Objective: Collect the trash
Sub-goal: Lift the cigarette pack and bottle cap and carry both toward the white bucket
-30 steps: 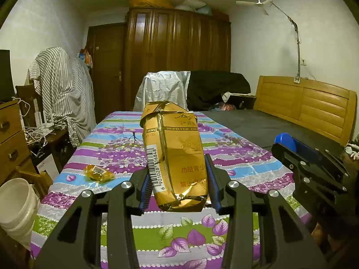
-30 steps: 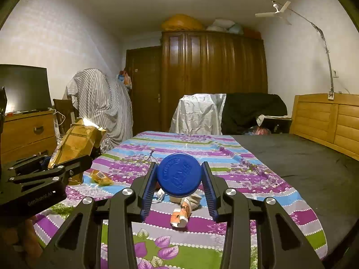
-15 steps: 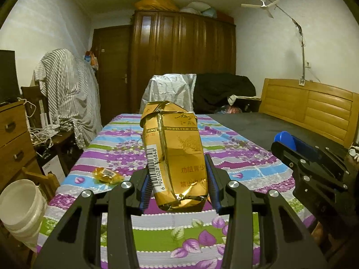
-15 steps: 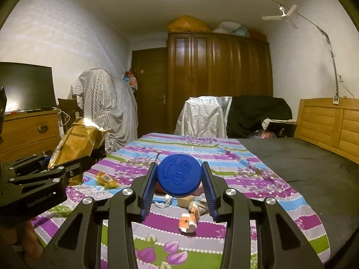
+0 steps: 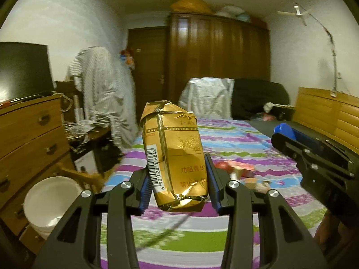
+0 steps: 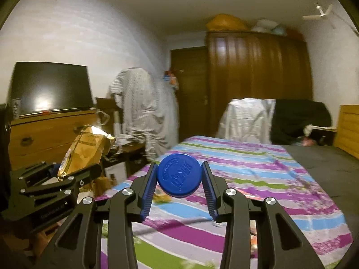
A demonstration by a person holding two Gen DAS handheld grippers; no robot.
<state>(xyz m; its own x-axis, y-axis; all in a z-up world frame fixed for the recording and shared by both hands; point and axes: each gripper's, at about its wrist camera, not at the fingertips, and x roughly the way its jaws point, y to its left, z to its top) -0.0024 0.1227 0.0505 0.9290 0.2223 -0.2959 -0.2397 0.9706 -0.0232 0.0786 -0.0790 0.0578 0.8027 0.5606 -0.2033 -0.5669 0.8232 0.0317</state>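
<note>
- Squeezing a crumpled gold cigarette pack, the left gripper is holding it upright between its blue pads, above the striped bedspread.
- Pinching a round blue bottle cap, the right gripper is holding it by the edges, flat face toward the camera.
- Showing only in the left wrist view, a white bucket is sitting on the floor at 8 o'clock of the pack; what is in it, I cannot tell.
- Also only there, red and pale bits of trash are lying on the bed at 3 o'clock of the pack.
- Showing better in the right wrist view, a dark screen is standing on the wooden dresser at 10 o'clock of the cap.
</note>
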